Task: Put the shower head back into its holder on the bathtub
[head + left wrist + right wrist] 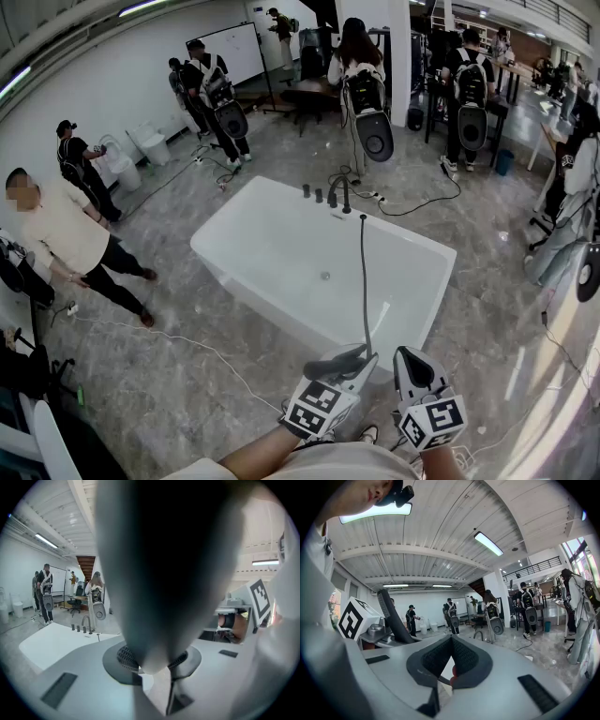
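Shower head (330,367), dark and long, sits clamped in the left tongs (359,362) at the near side of the white bathtub (246,217), well apart from the faucet (343,195) on the far rim. Its hose (366,281) runs across the tub from beside that faucet to the near side. In the left gripper view the shower head fills most of the picture between the pads. Just beside, the right tongs (409,364) are pressed together with nothing between them.
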`<state>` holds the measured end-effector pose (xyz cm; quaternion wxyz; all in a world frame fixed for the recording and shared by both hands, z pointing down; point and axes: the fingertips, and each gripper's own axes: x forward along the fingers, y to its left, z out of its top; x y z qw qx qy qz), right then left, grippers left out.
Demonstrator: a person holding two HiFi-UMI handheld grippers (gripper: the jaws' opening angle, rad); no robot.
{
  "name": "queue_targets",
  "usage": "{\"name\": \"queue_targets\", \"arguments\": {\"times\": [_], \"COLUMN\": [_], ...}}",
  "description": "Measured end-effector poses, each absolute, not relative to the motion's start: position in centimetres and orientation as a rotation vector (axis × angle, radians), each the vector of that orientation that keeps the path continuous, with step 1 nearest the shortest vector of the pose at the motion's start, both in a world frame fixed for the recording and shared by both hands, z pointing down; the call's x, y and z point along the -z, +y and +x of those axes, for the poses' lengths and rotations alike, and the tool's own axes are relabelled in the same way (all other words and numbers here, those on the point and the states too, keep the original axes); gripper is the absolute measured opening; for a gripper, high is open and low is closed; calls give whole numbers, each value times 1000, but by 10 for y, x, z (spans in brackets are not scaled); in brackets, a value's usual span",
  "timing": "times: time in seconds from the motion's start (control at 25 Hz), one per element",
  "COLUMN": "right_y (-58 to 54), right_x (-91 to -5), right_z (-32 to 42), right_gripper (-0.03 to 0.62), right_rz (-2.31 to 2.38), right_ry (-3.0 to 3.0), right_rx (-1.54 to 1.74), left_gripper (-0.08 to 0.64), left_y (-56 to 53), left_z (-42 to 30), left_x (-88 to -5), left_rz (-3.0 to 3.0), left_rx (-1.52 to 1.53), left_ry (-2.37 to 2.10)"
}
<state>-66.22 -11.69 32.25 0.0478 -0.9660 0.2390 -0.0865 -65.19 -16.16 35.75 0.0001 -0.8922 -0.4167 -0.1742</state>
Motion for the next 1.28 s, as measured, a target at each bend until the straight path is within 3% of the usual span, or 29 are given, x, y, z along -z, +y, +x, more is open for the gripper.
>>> {"name": "queue_targets", "arguments": {"times": [1.28], "right_y": [-123], "right_x": [-332], "right_z": [-662], "right_gripper": [15], "right_rz": [-2907], "right_ry": [497], "right_rx": [209], "left_gripper": [98], "left_y": [-163], "left_z": [-637], "left_x": [-374], "left_rz": [-2688], "left_rx": [520], "left_ry": [-1463]}}
